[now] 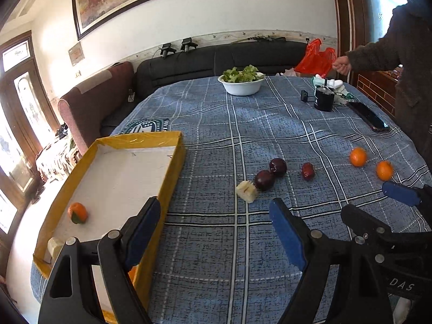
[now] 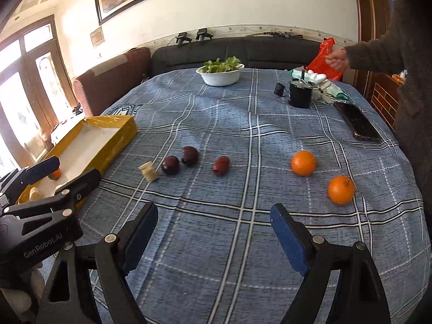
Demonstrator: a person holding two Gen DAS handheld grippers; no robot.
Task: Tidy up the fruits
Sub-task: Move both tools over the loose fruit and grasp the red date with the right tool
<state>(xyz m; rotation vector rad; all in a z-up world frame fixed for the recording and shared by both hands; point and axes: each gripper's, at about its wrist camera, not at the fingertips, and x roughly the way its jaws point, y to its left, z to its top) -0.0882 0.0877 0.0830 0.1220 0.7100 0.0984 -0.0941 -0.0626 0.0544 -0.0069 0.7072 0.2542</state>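
Observation:
A yellow box (image 1: 172, 162) with a white floor stands at the table's left; it also shows in the right wrist view (image 2: 118, 135). Inside lie a small orange (image 1: 77, 212) and a pale chunk (image 1: 55, 245). On the cloth lie two dark plums (image 1: 278, 166) (image 1: 264, 180), a red fruit (image 1: 307, 171), a pale fruit piece (image 1: 247, 191) and two oranges (image 2: 303, 162) (image 2: 340, 189). My left gripper (image 1: 216, 221) is open and empty beside the box's near right wall. My right gripper (image 2: 214, 224) is open and empty above bare cloth, short of the oranges.
A white bowl of greens (image 2: 221, 74) stands at the far side. A black cup (image 2: 300, 94), a phone (image 2: 357, 125) and gloves (image 2: 328, 86) lie at the far right. A person at the right edge holds a red bag (image 2: 322, 59). Sofas stand behind the table.

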